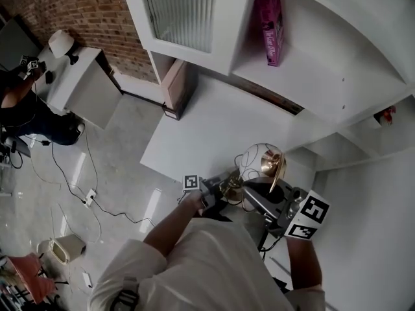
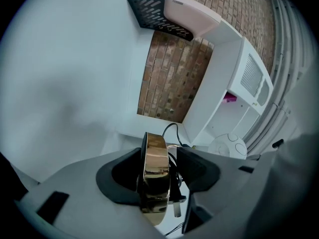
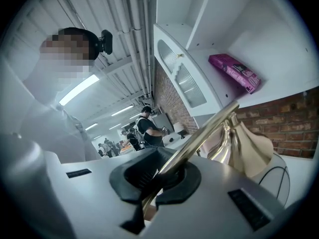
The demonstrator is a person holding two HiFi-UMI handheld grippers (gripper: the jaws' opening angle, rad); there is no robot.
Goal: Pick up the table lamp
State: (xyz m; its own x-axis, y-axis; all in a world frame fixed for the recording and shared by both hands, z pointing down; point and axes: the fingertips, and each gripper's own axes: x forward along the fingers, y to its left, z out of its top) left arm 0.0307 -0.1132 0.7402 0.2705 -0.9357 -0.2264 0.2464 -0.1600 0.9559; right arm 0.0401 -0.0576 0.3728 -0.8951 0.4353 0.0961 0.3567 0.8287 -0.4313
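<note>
Right tongs [image 3: 162, 176] shut tight on lamp [image 3: 244, 151] thin gold stem [image 3: 209, 128]; left tongs [image 2: 158, 169], half open, clamp gold disc base [image 2: 155, 156] edge-on, seen only in their own view. Head view: lamp, white globe shade [image 1: 255, 162], held over counter [image 1: 194, 128] edge.

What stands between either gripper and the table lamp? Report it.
Nothing visible does. Both grippers hold the table lamp: the left gripper has its jaws pressed on the gold base, which sits edge-on between them, and the right gripper has its jaws shut on the brass stem.
</note>
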